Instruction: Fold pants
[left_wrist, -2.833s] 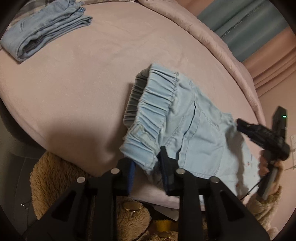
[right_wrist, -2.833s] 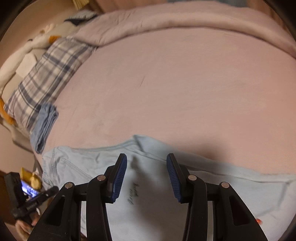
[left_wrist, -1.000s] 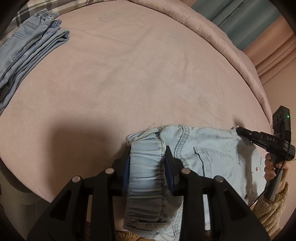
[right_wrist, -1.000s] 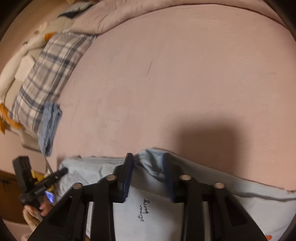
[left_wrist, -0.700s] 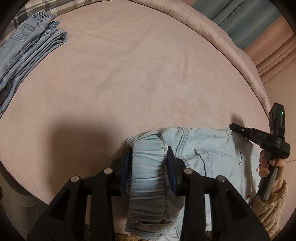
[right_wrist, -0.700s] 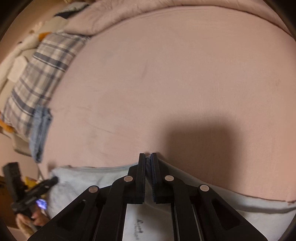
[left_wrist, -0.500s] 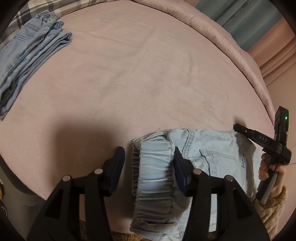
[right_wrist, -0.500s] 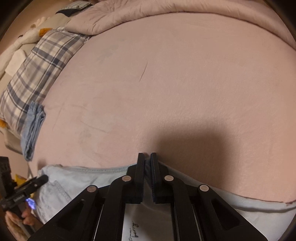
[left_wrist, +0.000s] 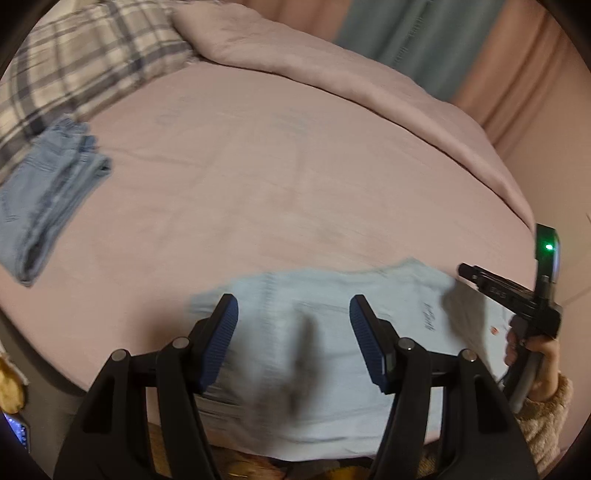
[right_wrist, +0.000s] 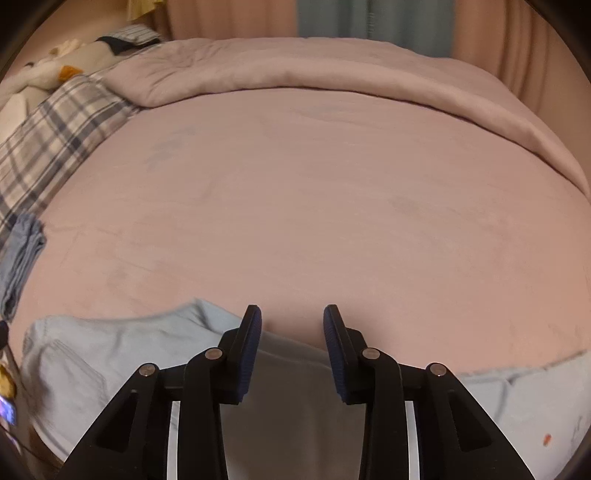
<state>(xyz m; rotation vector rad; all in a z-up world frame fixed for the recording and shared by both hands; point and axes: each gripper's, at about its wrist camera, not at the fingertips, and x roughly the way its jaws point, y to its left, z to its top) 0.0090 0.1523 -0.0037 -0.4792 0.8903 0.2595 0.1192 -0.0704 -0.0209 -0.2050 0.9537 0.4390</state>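
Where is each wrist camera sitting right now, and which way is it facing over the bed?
Left wrist: on the left gripper, angled down across the pink bed sheet at the light blue denim pants beneath its opening fingers; the other hand holding the right gripper shows at right.
Right wrist: on the right gripper, angled down toward the rolled pink duvet; its fingers are opening above the pants' edge.
Shared: pants, sheet, duvet, plaid pillow, folded blue jeans.

Motion blur smears the pants (left_wrist: 317, 354) between and below the left tongs (left_wrist: 293, 325); their lower edge runs out of frame.
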